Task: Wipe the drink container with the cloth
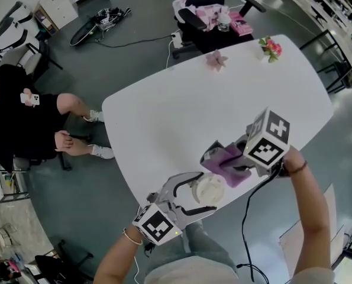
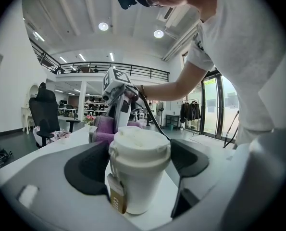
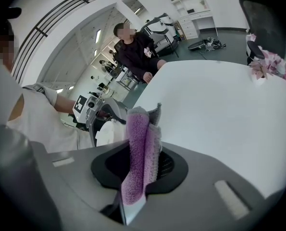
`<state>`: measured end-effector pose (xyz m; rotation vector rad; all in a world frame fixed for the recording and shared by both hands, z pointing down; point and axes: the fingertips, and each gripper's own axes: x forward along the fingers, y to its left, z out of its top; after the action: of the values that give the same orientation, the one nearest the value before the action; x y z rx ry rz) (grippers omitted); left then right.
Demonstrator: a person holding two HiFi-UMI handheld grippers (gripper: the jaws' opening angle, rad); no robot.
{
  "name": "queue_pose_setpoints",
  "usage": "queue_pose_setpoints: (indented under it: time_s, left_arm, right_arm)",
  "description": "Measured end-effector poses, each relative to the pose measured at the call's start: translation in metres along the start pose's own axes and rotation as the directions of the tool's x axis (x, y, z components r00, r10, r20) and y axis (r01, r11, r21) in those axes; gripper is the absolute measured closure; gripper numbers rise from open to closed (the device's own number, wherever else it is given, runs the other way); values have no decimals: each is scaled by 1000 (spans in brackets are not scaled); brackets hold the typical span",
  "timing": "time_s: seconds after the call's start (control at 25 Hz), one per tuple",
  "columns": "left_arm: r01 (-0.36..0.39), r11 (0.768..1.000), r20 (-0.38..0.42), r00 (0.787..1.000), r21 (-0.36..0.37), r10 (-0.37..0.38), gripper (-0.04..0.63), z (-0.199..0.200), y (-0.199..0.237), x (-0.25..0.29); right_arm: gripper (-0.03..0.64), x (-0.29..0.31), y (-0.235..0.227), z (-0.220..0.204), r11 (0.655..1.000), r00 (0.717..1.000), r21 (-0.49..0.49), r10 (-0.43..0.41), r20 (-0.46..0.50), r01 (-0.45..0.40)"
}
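The left gripper (image 1: 206, 191) is clamped on a white lidded paper cup (image 2: 139, 172) that stands at the near edge of the white table (image 1: 181, 117). Just to its right, the right gripper (image 1: 238, 164) pinches a folded purple cloth (image 3: 142, 129) between closed jaws.

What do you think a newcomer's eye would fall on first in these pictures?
Probably the purple cloth pinched in the right claw, over the near edge of the white table. Beside it, the left claw grips a white lidded cup with a hanging tag. A person in black sits left of the table.
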<state>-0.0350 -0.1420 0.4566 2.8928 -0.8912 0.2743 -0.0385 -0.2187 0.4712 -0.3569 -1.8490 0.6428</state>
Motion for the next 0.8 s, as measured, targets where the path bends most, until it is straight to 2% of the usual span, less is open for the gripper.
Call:
queue_pose_setpoints:
  time_s: [0.52, 0.8]
  left_arm:
    - [-7, 1000, 8, 1000, -16, 7, 192, 1, 3, 1]
    - [-8, 1000, 8, 1000, -16, 8, 192, 1, 3, 0]
  right_arm:
    - [551, 27, -8, 1, 997, 997, -79, 13, -75, -19]
    - [551, 42, -17, -2, 993, 997, -106, 43, -63, -49]
